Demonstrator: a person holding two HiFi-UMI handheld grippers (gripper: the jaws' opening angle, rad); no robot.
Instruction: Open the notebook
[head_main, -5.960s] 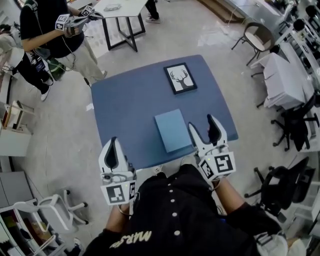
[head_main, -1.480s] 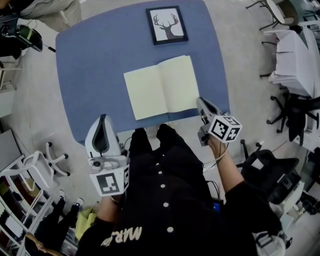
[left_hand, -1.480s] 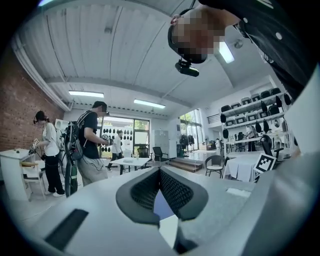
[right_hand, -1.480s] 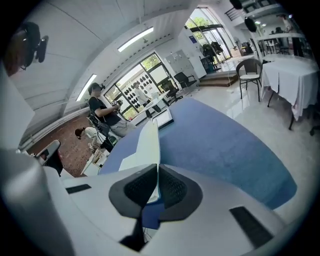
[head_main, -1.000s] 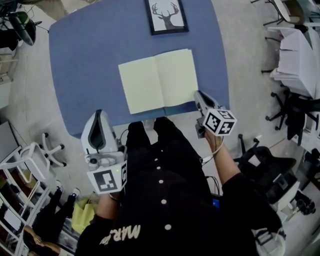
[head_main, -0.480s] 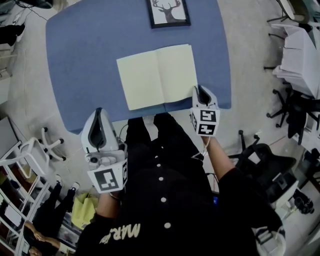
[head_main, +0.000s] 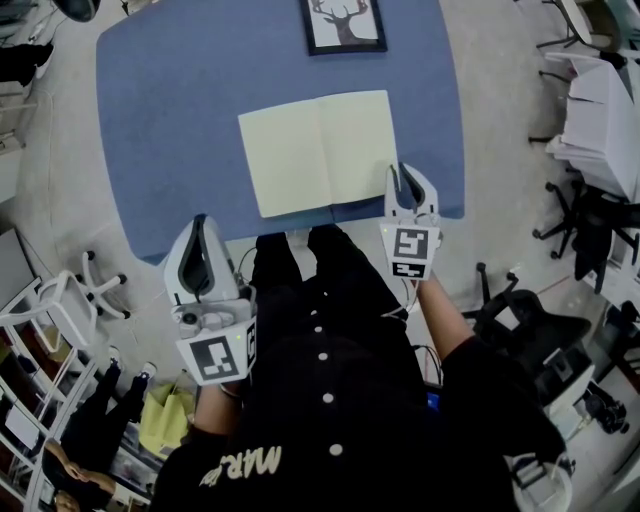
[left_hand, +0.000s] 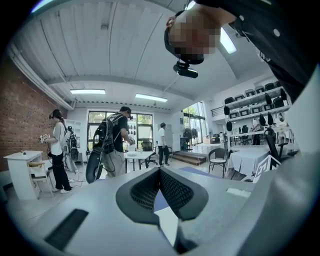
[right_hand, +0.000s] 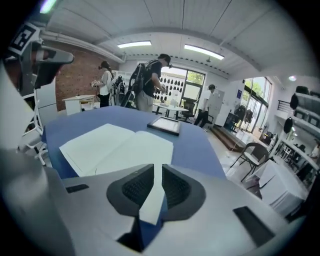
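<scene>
The notebook (head_main: 320, 150) lies open and flat on the blue table (head_main: 170, 120), showing two blank pale pages; it also fills the middle of the right gripper view (right_hand: 117, 147). My right gripper (head_main: 411, 180) hovers just off the notebook's near right corner, pointing down at the table edge. Its jaws stand a narrow slit apart with nothing between them (right_hand: 157, 167). My left gripper (head_main: 203, 240) is held low beside my body, short of the table's near edge. Its jaws meet at the tips and hold nothing (left_hand: 159, 170).
A framed deer picture (head_main: 344, 22) lies at the table's far edge, beyond the notebook. Office chairs (head_main: 590, 220) and a white-covered table (head_main: 600, 130) stand to the right. A white stool (head_main: 60, 310) is at the left. People (left_hand: 112, 145) stand farther back in the room.
The notebook, closed six seconds ago, now lies open. Over the last second my right gripper rolled upright at the notebook's near right corner and its jaws parted slightly. The left gripper stayed put.
</scene>
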